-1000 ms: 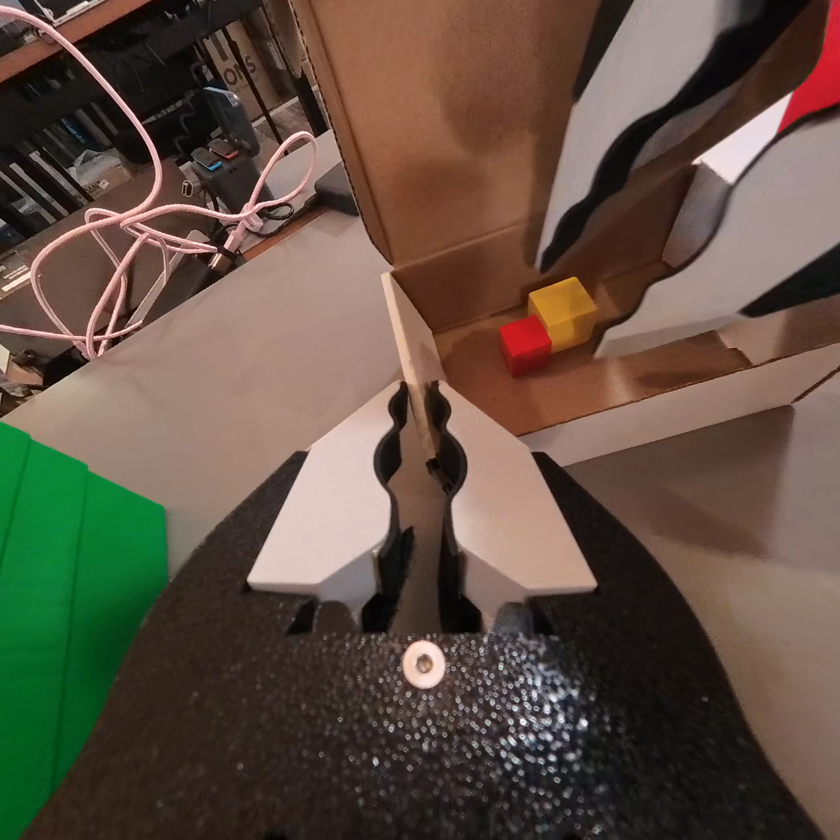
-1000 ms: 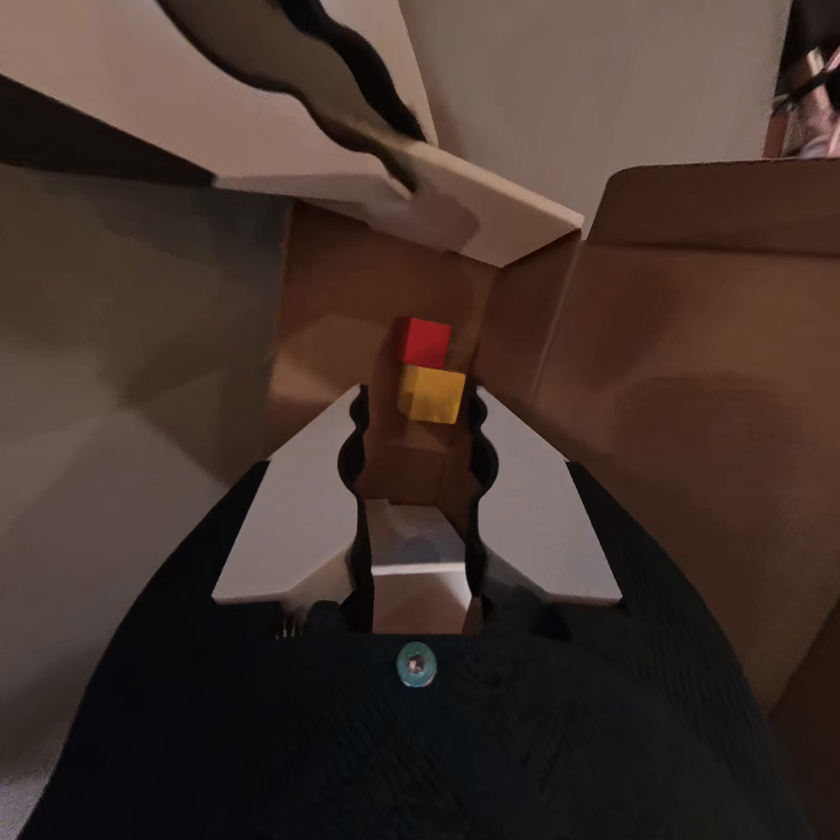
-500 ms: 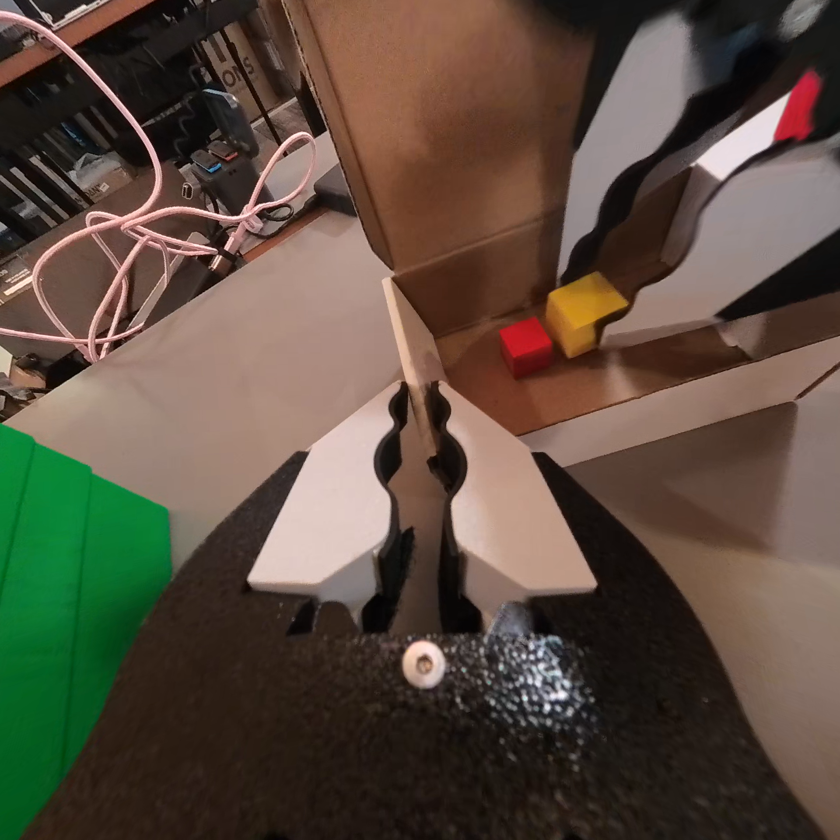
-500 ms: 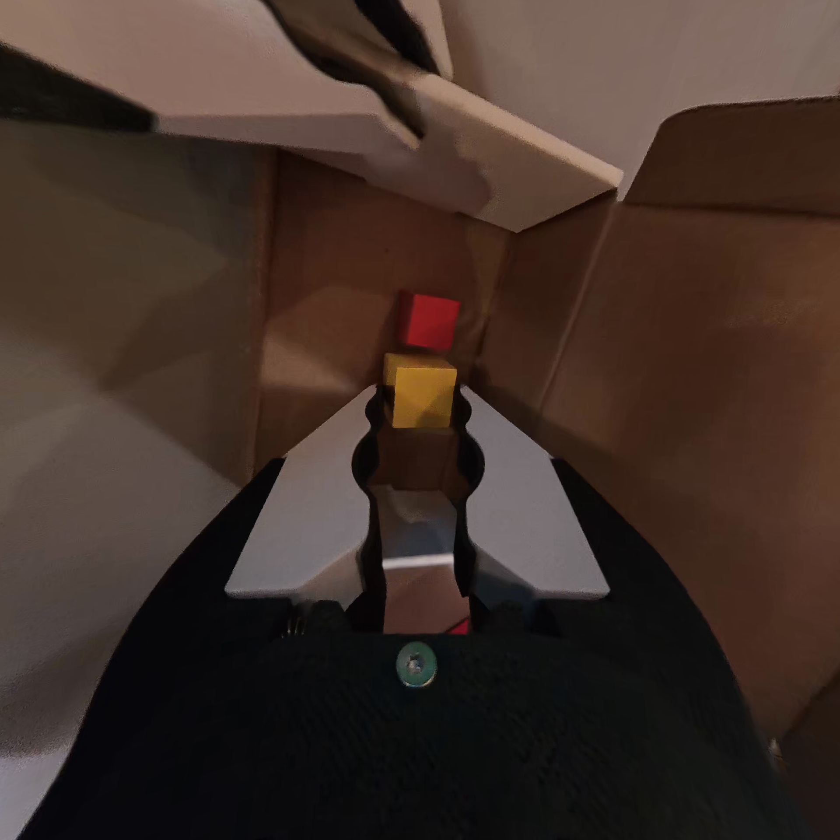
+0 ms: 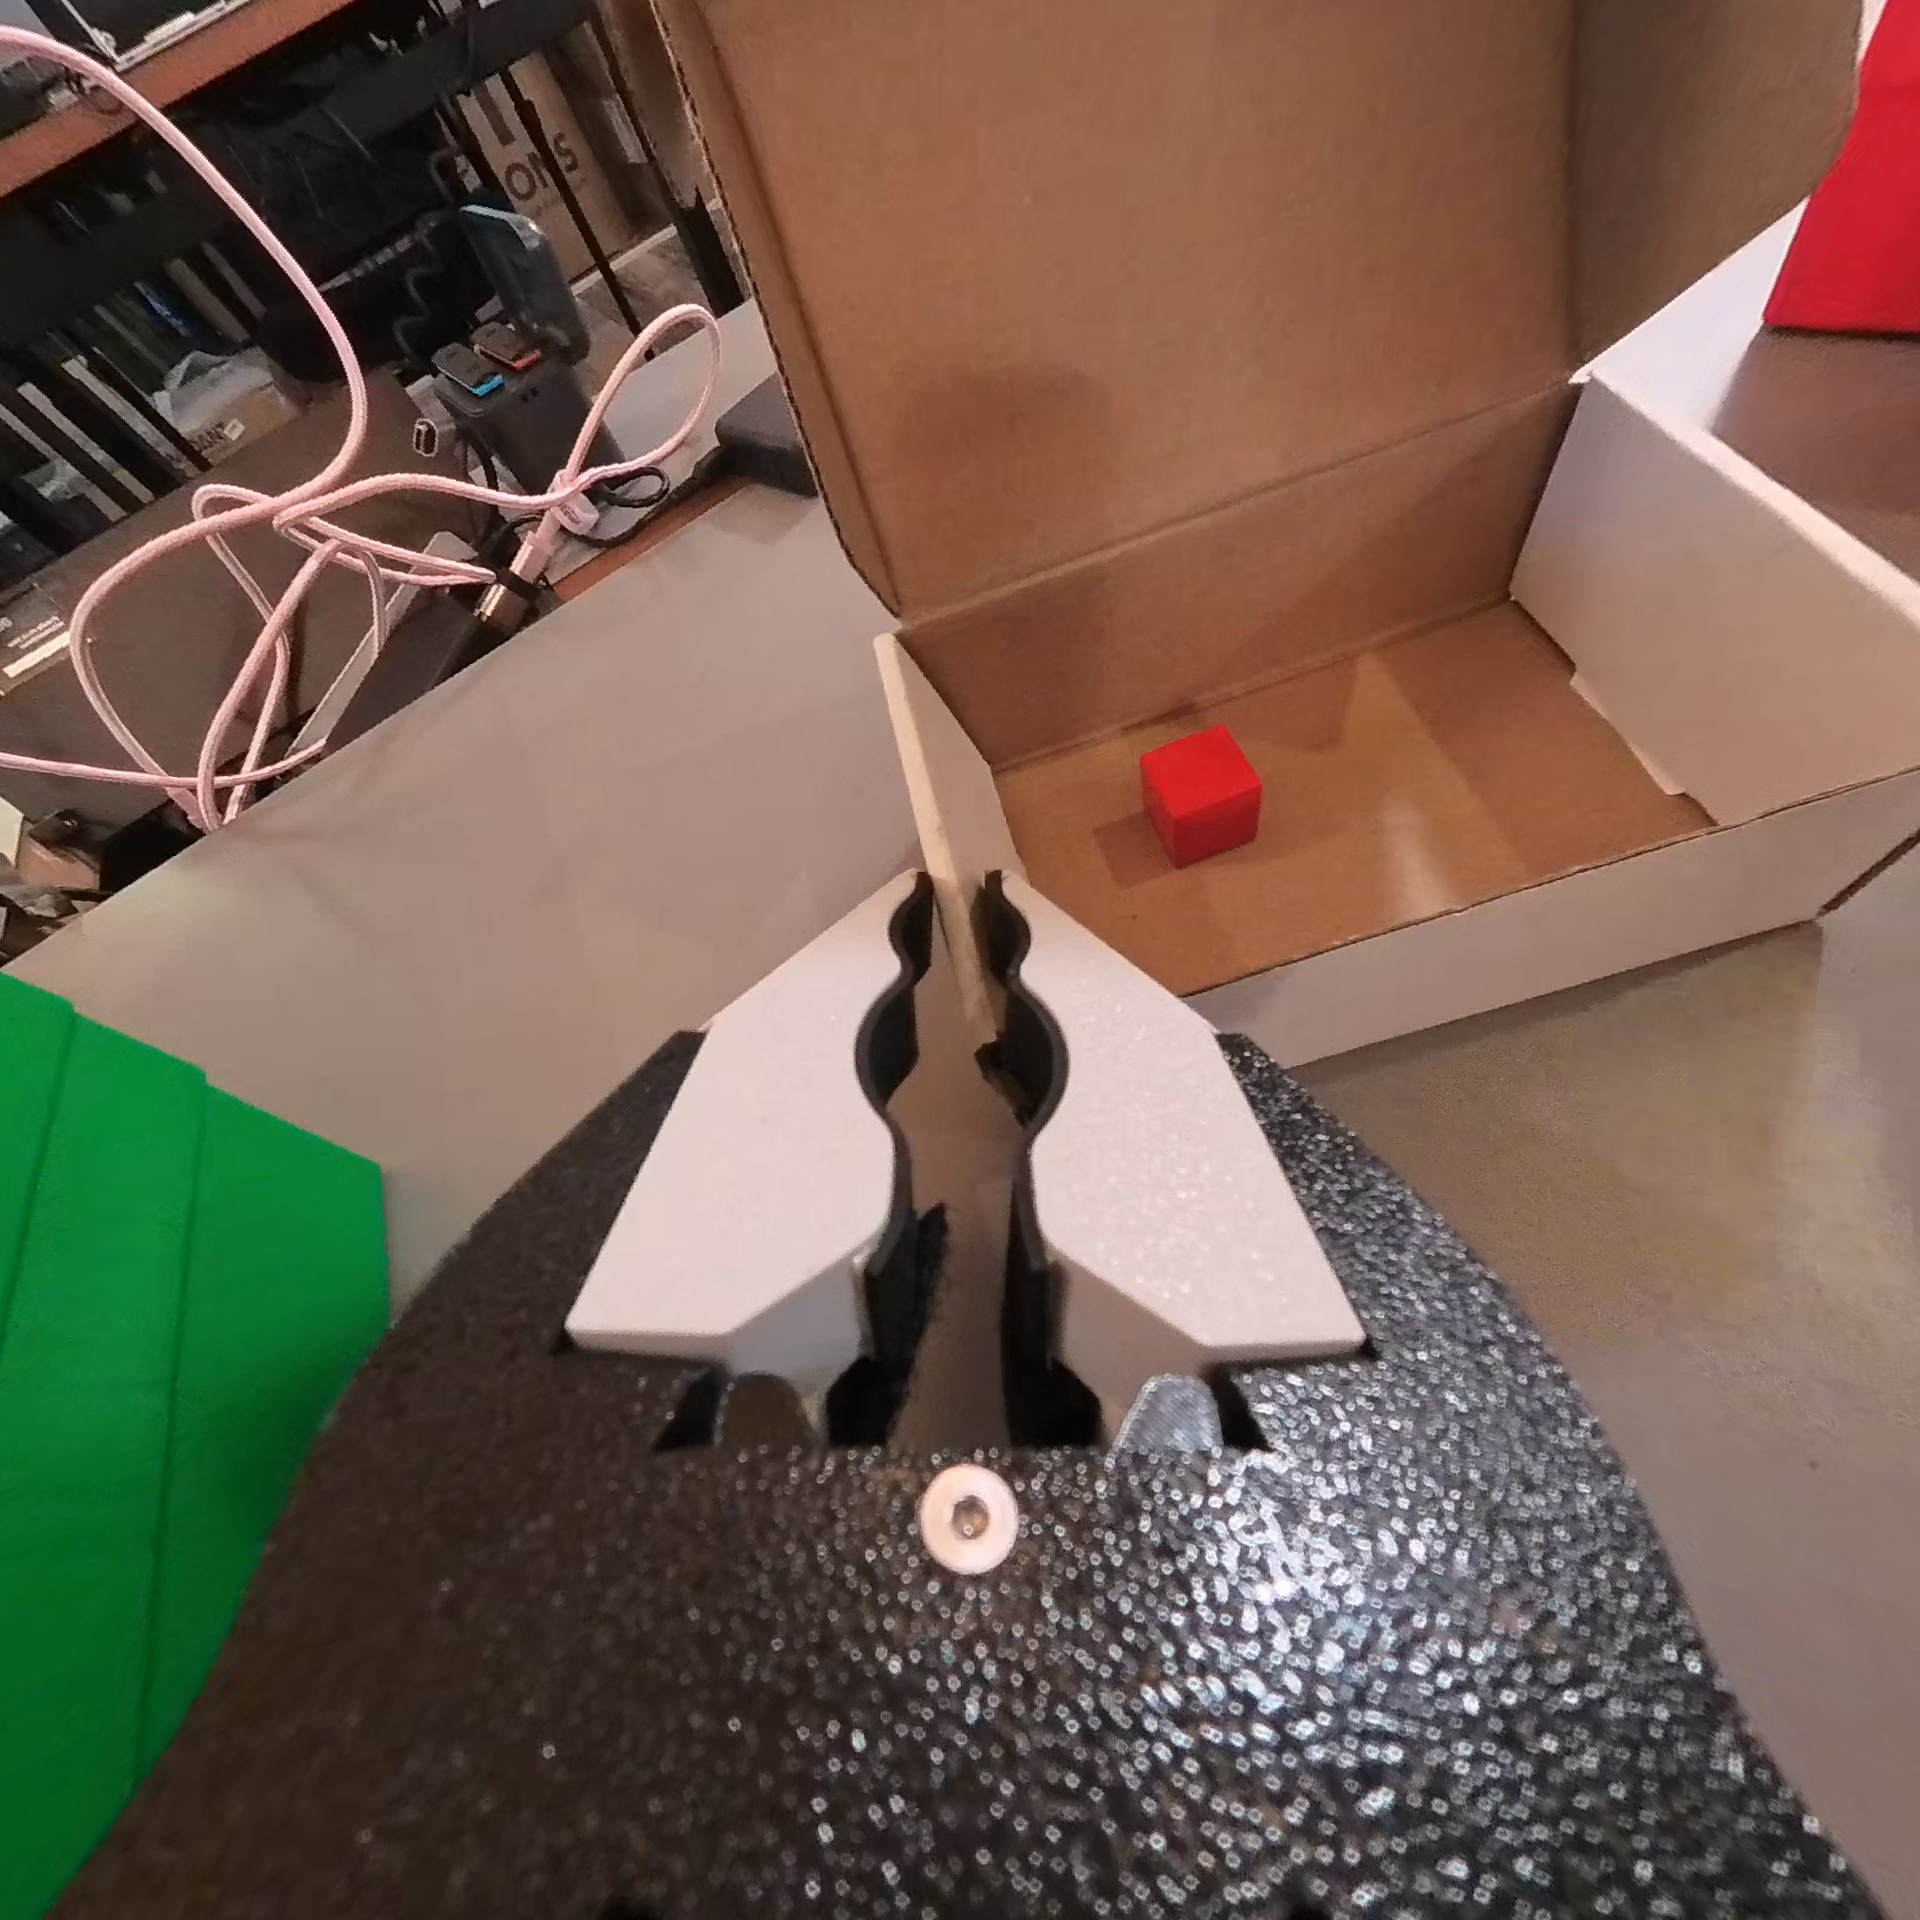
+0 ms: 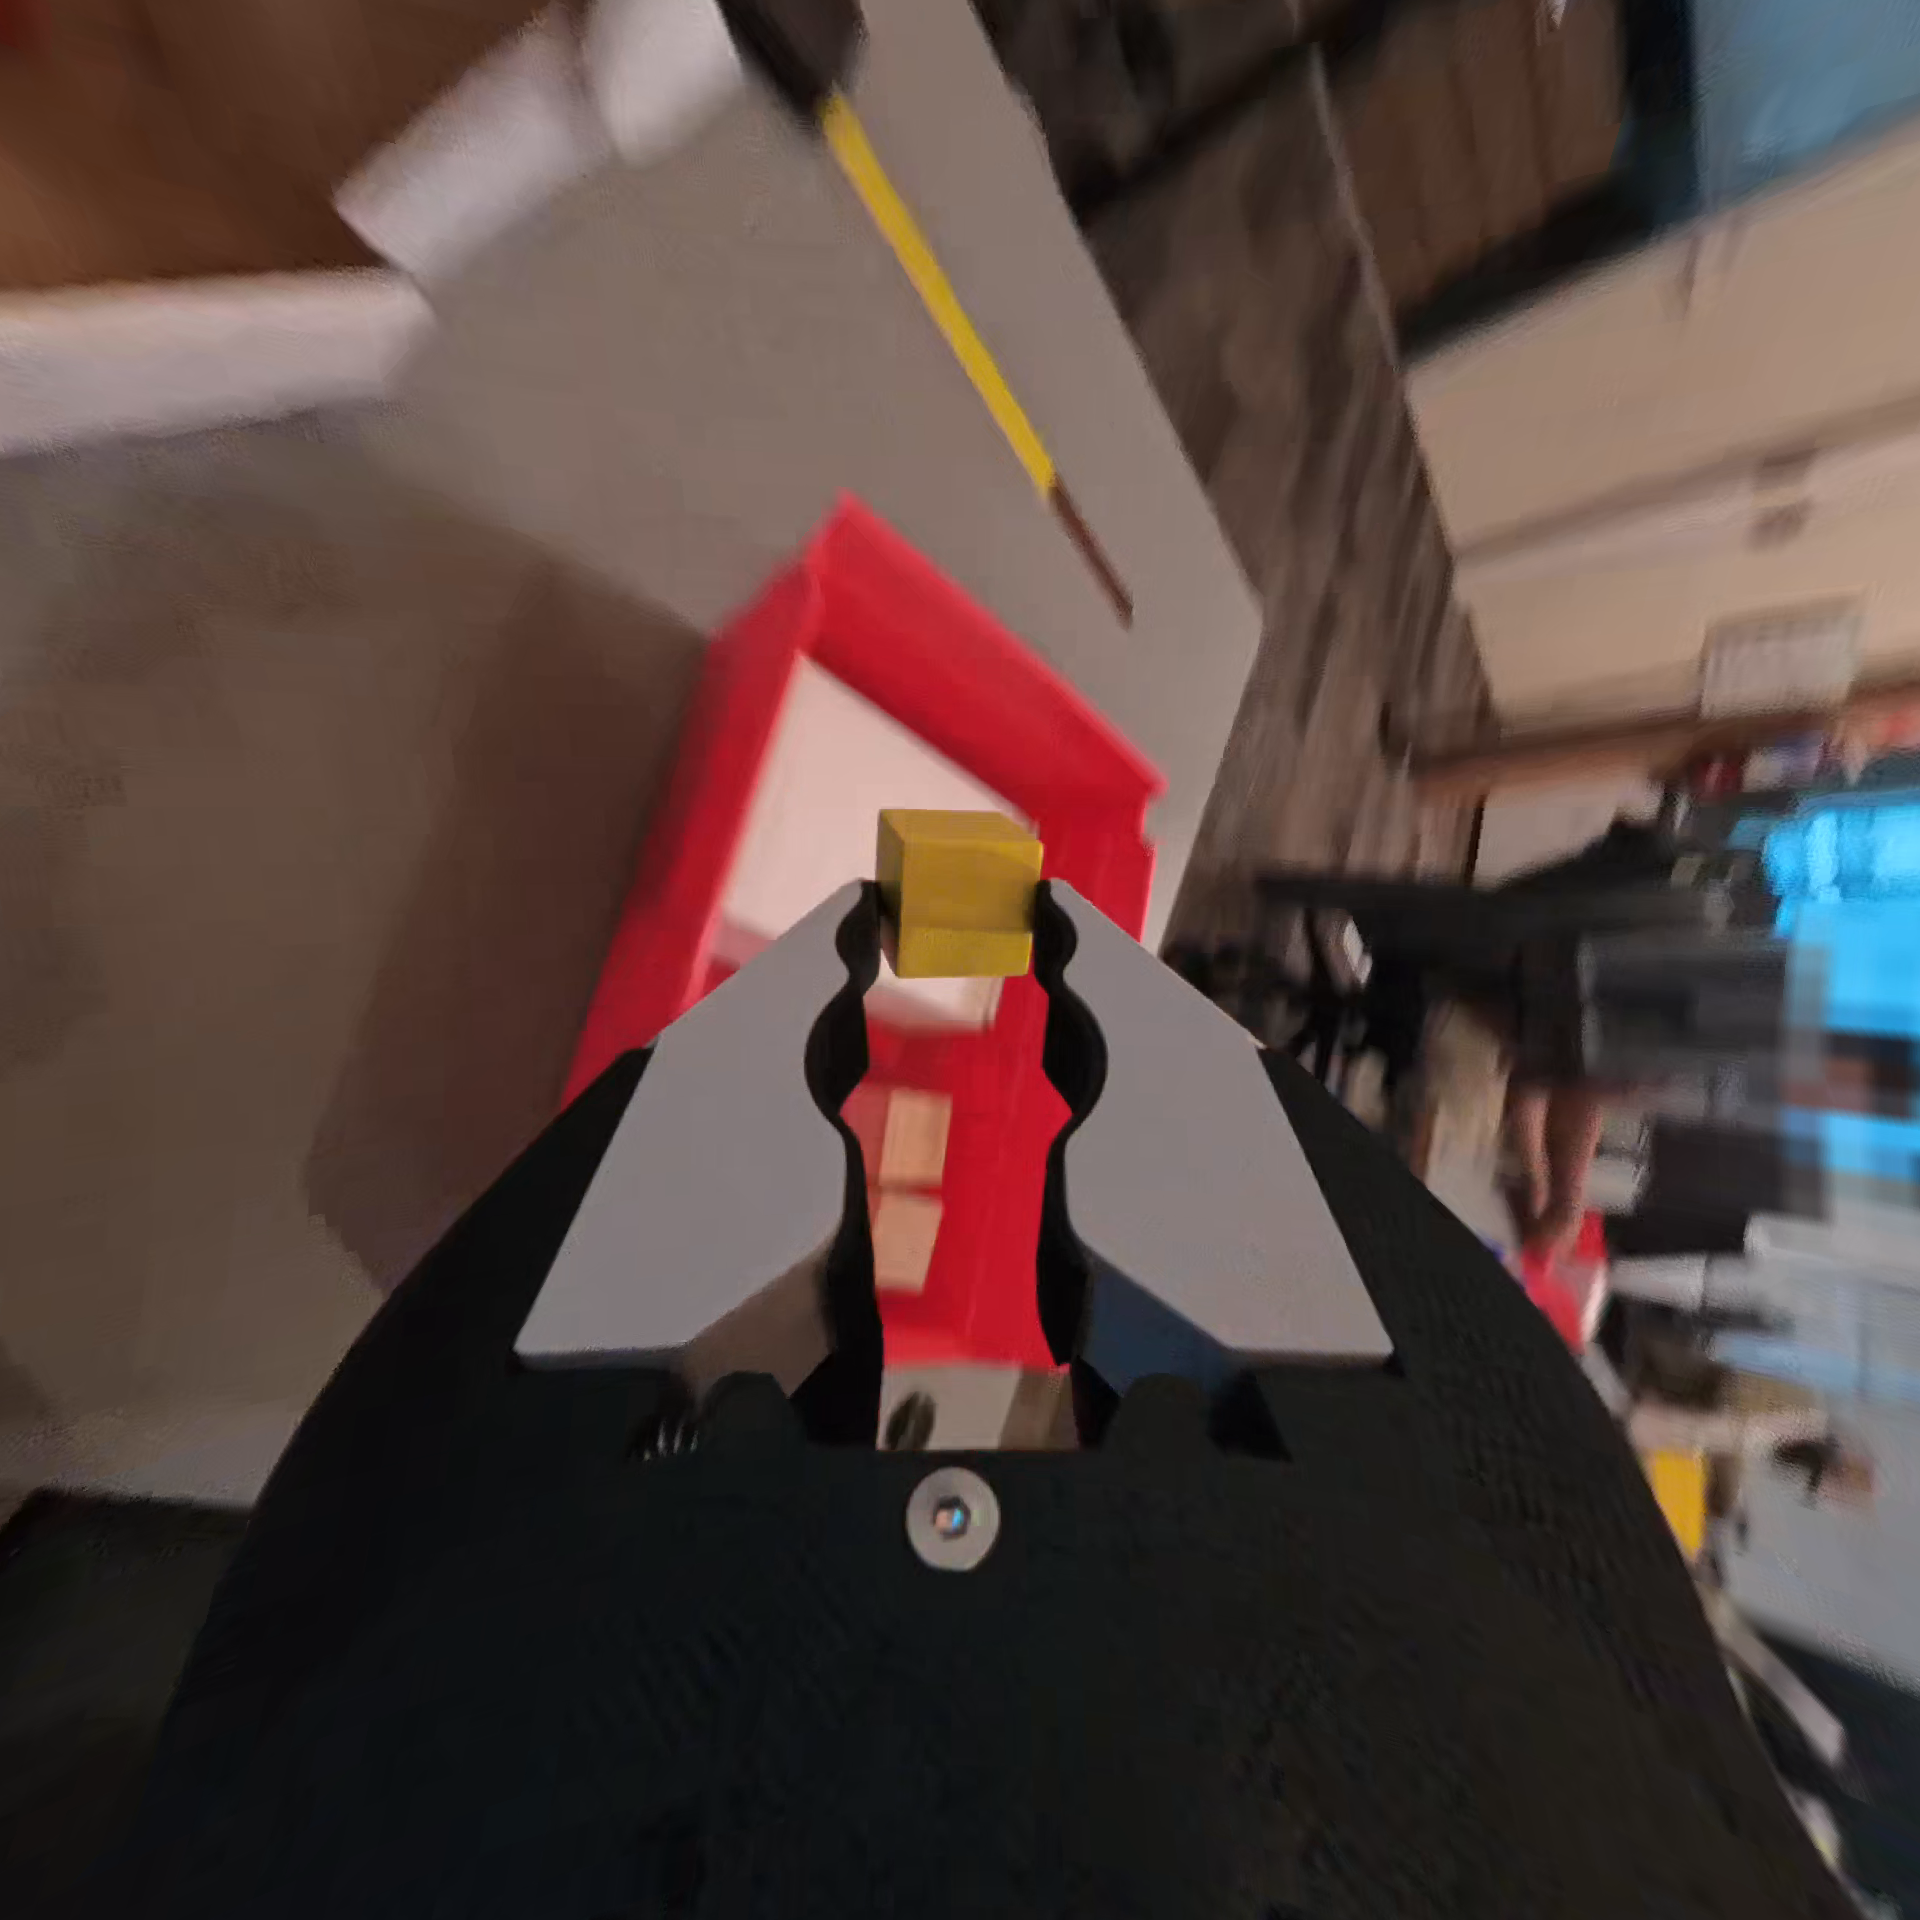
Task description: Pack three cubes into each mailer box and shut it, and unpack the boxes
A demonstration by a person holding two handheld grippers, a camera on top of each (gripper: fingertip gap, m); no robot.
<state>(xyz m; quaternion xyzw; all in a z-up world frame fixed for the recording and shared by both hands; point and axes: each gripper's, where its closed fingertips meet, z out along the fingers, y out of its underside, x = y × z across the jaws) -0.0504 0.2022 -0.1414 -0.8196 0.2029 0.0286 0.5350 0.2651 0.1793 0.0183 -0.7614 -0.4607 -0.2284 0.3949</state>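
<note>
The left gripper (image 5: 961, 914) pinches the mailer box (image 5: 1455, 935) side wall; the right gripper (image 6: 958, 914) clamps a yellow cube (image 6: 961, 894) above a red tray (image 6: 935, 665).

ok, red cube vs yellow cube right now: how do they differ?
The red cube sits on the cardboard floor of the open box; the yellow cube is in the air, outside the box. Nothing touches the red cube; the right tongs pinch the yellow cube at their tips, pads on two opposite sides. Colour differs. Both are small plain cubes, seemingly alike in size.
</note>
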